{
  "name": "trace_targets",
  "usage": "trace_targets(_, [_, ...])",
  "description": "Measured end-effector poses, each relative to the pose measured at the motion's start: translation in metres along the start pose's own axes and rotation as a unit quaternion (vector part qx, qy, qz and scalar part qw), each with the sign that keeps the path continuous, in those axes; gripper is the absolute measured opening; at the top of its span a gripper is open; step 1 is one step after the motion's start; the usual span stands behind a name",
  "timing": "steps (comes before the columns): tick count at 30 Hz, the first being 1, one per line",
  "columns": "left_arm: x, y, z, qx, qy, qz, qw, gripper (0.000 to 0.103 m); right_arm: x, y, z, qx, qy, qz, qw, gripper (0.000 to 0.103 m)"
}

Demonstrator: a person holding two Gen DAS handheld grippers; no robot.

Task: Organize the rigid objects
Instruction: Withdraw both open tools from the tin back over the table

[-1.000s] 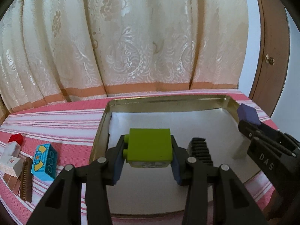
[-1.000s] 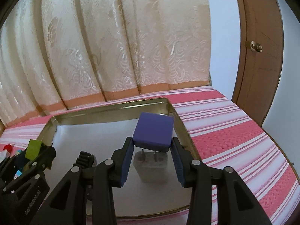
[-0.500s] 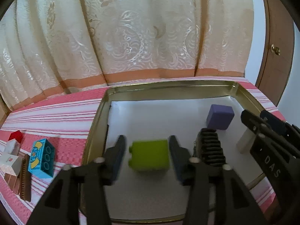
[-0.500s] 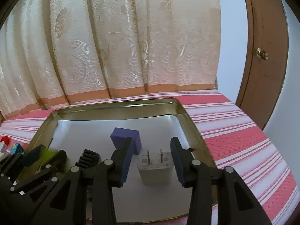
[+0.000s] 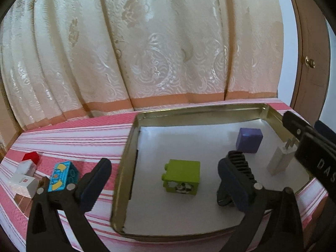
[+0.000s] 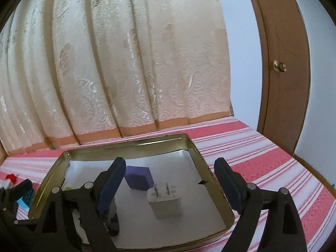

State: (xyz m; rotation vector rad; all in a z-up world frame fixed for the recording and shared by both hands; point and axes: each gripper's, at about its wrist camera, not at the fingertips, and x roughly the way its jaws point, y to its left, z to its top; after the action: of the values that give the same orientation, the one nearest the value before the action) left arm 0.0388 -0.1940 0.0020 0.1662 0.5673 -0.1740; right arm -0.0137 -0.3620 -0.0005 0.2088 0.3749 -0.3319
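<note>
A gold metal tray (image 5: 130, 147) with a white liner holds a green toy brick (image 5: 182, 176), a purple cube (image 5: 249, 140), a white plug charger (image 5: 282, 159) and a black ridged clip (image 5: 239, 163). My left gripper (image 5: 166, 178) is open and empty, raised above the green brick. My right gripper (image 6: 170, 180) is open and empty, above the purple cube (image 6: 138, 177) and the charger (image 6: 164, 201). The tray rim also shows in the right wrist view (image 6: 201, 157).
On the striped pink cloth left of the tray lie a blue toy brick (image 5: 63, 175), a red block (image 5: 31, 157), white blocks (image 5: 23, 180) and a brown comb-like piece (image 5: 21, 201). A cream curtain hangs behind. A wooden door (image 6: 281, 63) stands at the right.
Both grippers opened wide and lifted back. The green brick and the purple cube were let go and now rest on the tray liner.
</note>
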Motion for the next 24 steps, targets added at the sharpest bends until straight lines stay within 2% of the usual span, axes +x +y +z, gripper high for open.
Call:
trace_targets(4, [-0.007,0.006,-0.001,0.004,-0.019,0.014,0.9997,0.103,-0.002,-0.009,0.000,0.027,-0.009,0.007,1.000,0.088])
trace_targets(6, [-0.012,0.011,-0.002,0.007,-0.032,0.023,0.9992,0.102,-0.007,-0.014,0.002,0.035,-0.026,-0.003,0.999,0.088])
trace_targets(8, [-0.014,0.018,-0.003,0.006,-0.037,0.033,0.9988,0.103,-0.016,-0.021,0.004,0.043,-0.050,-0.035,0.997,0.088])
trace_targets(10, [-0.017,0.027,-0.005,-0.002,-0.040,0.039,0.9984,0.102,-0.027,-0.037,0.005,0.071,-0.082,-0.086,0.990,0.088])
trace_targets(13, [-0.020,0.037,-0.007,-0.014,-0.040,0.042,0.9982,0.103,-0.035,-0.068,0.004,0.147,-0.101,-0.125,0.976,0.088])
trace_targets(15, [-0.021,0.042,-0.008,-0.018,-0.039,0.042,0.9982,0.103,-0.033,-0.084,0.000,0.185,-0.094,-0.141,0.968,0.088])
trace_targets(17, [-0.023,0.046,-0.010,-0.021,-0.040,0.044,0.9980,0.103,-0.029,-0.091,-0.002,0.201,-0.080,-0.141,0.966,0.088])
trace_targets(20, [-0.026,0.053,-0.013,-0.023,-0.041,0.047,0.9978,0.102,-0.022,-0.088,-0.004,0.200,-0.059,-0.135,0.969,0.088])
trace_targets(24, [-0.029,0.064,-0.016,-0.028,-0.039,0.048,0.9977,0.102,-0.022,-0.075,-0.007,0.186,-0.052,-0.121,0.974,0.088])
